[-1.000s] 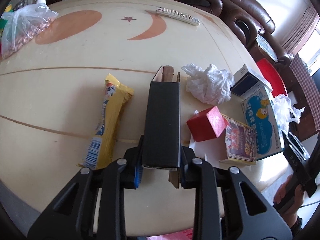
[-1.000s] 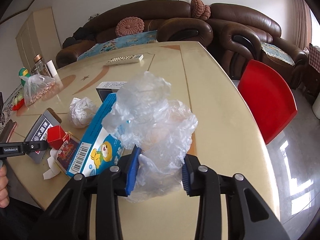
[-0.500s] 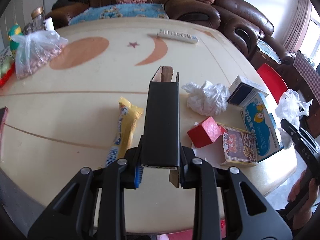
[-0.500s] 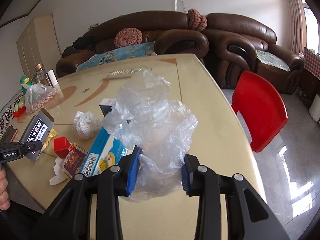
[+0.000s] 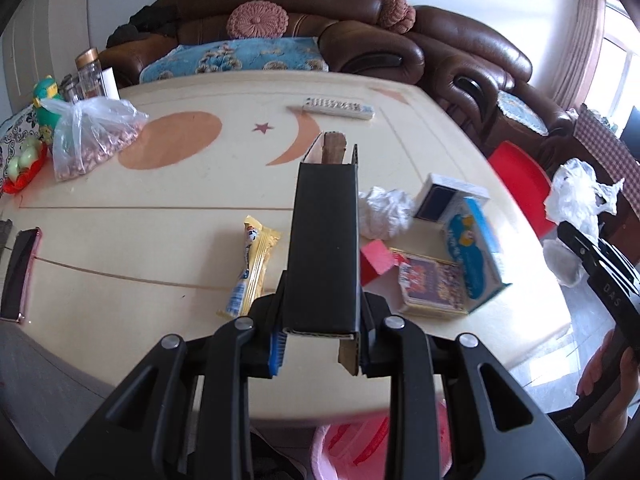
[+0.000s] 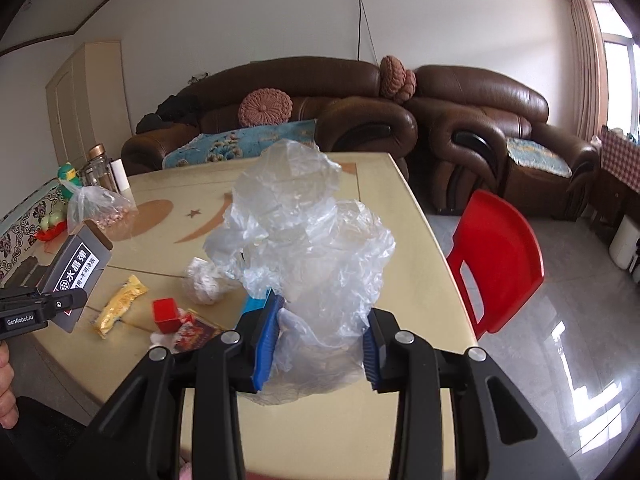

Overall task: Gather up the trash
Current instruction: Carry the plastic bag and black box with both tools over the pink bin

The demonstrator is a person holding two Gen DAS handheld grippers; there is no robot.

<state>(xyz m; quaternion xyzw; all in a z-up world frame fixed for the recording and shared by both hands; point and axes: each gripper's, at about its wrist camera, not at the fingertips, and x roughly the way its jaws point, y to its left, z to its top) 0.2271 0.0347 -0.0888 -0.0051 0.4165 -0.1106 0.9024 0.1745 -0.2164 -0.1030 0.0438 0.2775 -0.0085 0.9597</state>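
My left gripper [image 5: 320, 344] is shut on a long black cardboard box [image 5: 324, 240] and holds it above the table's near edge; it also shows in the right wrist view [image 6: 78, 276]. My right gripper [image 6: 318, 344] is shut on a crumpled clear plastic bag [image 6: 304, 236], held above the table's right side. On the table [image 5: 140, 220] lie a yellow snack wrapper [image 5: 252, 268], a crumpled white paper ball [image 5: 384, 212], a small red box [image 5: 376, 258], a flat printed box [image 5: 434, 288] and a blue carton [image 5: 476, 256]. A pink bin [image 5: 348, 448] shows below the table edge.
A remote [image 5: 338, 107], a bag of nuts [image 5: 92, 136], jars [image 5: 90, 74] and a phone [image 5: 18, 276] stand on the table's far and left parts. A red plastic chair [image 6: 500, 264] stands right of the table. Brown sofas [image 6: 360, 112] lie behind.
Both grippers have lifted and drawn back from the table with their loads. The table items look smaller and farther away, and the pink bin has come into view under the left gripper.
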